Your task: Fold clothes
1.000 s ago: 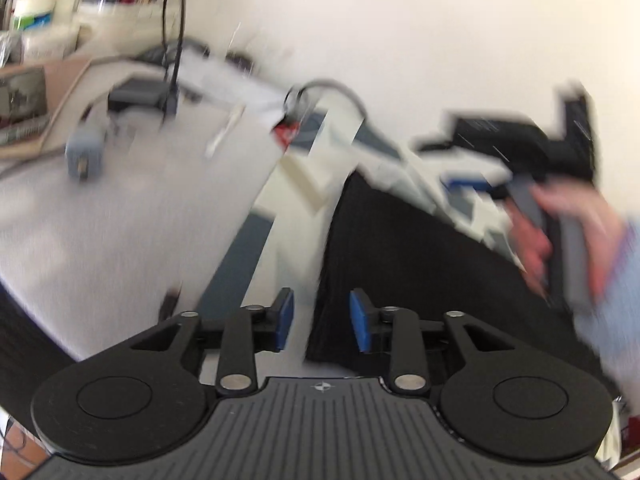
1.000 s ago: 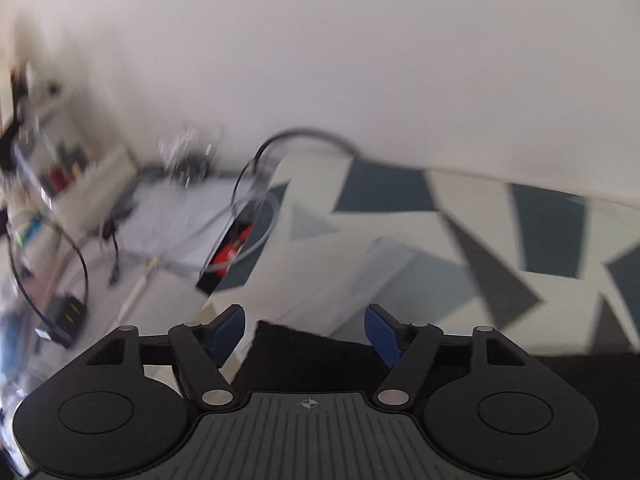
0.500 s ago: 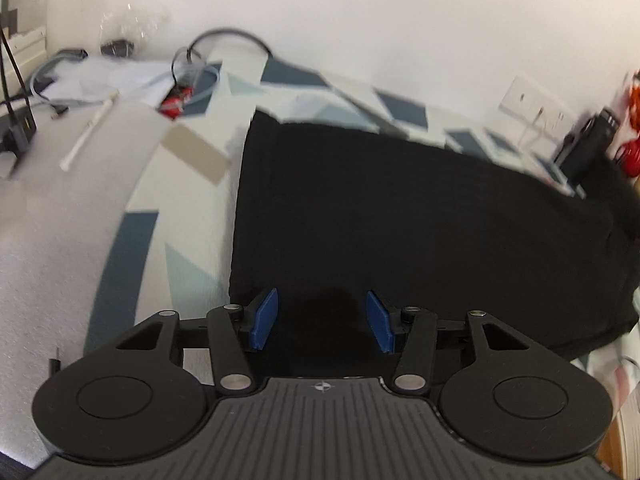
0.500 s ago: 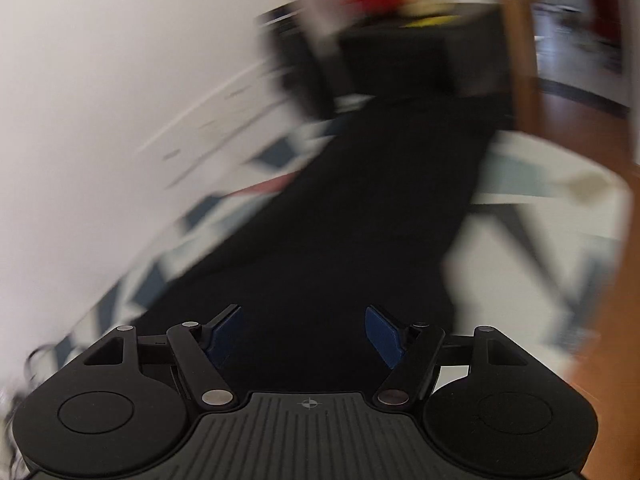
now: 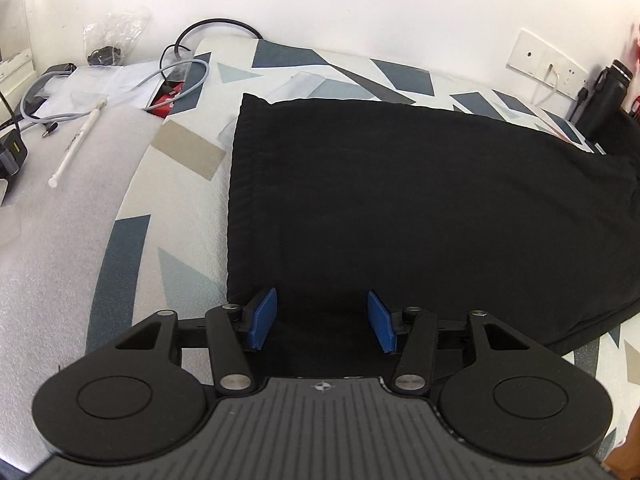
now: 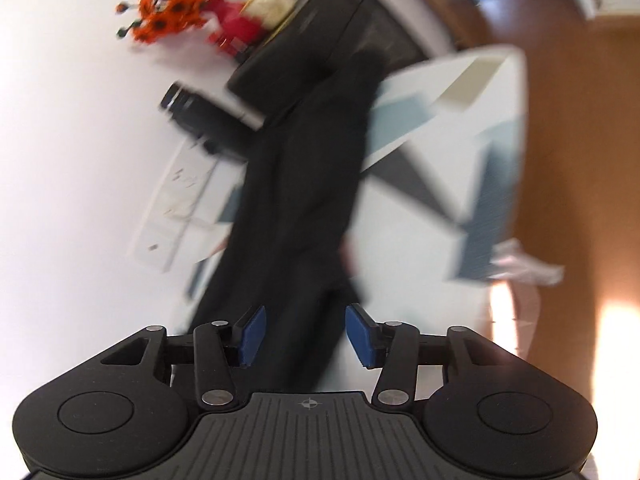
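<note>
Bed: a mattress [image 5: 192,240] under a cover of grey, blue and beige triangles carries everything; its far edge runs along a white wall.
Black garment: the cloth [image 5: 400,208] you are folding lies flat across the middle of the bed, its ribbed hem facing the bed's left edge and its right end running off toward the far right corner. In the right wrist view, blurred and tilted, it shows as a long dark strip [image 6: 296,208].
Your left gripper: your left gripper [image 5: 322,320] hangs low over the garment's near left corner, blue pads apart; cloth lies beneath the gap, but neither pad presses on it.
Your right gripper: your right gripper [image 6: 306,336] points along the garment's length. Its jaws are closing with dark cloth showing behind the gap; the pads are not clamped on anything.
Flowers: orange blooms [image 6: 172,8] stand past the bed's far end, blurred.
Bottle: a dark bottle [image 5: 604,98] stands at the far right corner, against the wall.
Cables: grey and black leads [image 5: 176,76] lie off the far left corner.
White stick: a thin rod [image 5: 76,144] lies beside the bed's left edge.
</note>
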Motion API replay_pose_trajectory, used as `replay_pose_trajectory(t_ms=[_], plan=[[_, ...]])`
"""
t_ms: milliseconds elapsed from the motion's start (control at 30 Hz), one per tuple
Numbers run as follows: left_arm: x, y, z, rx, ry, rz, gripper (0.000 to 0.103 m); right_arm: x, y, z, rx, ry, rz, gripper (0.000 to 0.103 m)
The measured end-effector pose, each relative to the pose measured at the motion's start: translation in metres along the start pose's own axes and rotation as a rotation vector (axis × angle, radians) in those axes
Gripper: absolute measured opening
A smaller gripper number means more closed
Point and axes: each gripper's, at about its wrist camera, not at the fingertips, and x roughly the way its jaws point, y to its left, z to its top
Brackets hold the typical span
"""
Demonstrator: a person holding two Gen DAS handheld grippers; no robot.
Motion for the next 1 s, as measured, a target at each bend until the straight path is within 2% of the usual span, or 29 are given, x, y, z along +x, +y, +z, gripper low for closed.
replay_pose_trajectory(t_ms=[100, 167, 233, 333, 467, 667, 733, 900, 1000], plan=[[0.001, -0.001, 0.000, -0.031, -0.002, 0.012, 0.052, 0.037, 0.003, 0.002, 0.028, 0.050, 0.011, 0.039], [0.001, -0.001, 0.000, -0.041, -0.003, 0.020, 0.052, 0.056, 0.008, 0.003, -0.011, 0.074, -0.009, 0.037], [0.002, -0.001, 0.001, -0.049, -0.003, 0.025, 0.052, 0.072, 0.011, 0.002, -0.036, 0.104, -0.034, 0.036], [0.002, 0.000, 0.000, -0.061, -0.009, 0.021, 0.052, 0.083, 0.009, 0.002, -0.010, 0.115, -0.043, 0.033], [0.003, 0.002, -0.001, -0.072, -0.012, 0.015, 0.052, 0.086, 0.015, 0.008, -0.035, 0.126, -0.056, 0.004], [0.003, 0.002, 0.000, -0.048, -0.005, 0.005, 0.052, 0.040, 0.051, 0.021, -0.107, 0.035, 0.058, 0.003], [0.003, 0.003, 0.000, -0.051, -0.008, 0.004, 0.052, 0.035, 0.051, 0.015, -0.155, 0.044, 0.009, 0.003], [0.004, 0.002, 0.000, -0.051, -0.007, 0.007, 0.052, 0.053, 0.012, -0.001, -0.123, 0.098, -0.152, 0.004], [0.004, 0.000, 0.000, -0.050, -0.006, 0.016, 0.052, 0.046, 0.009, -0.003, -0.130, 0.096, -0.188, 0.017]])
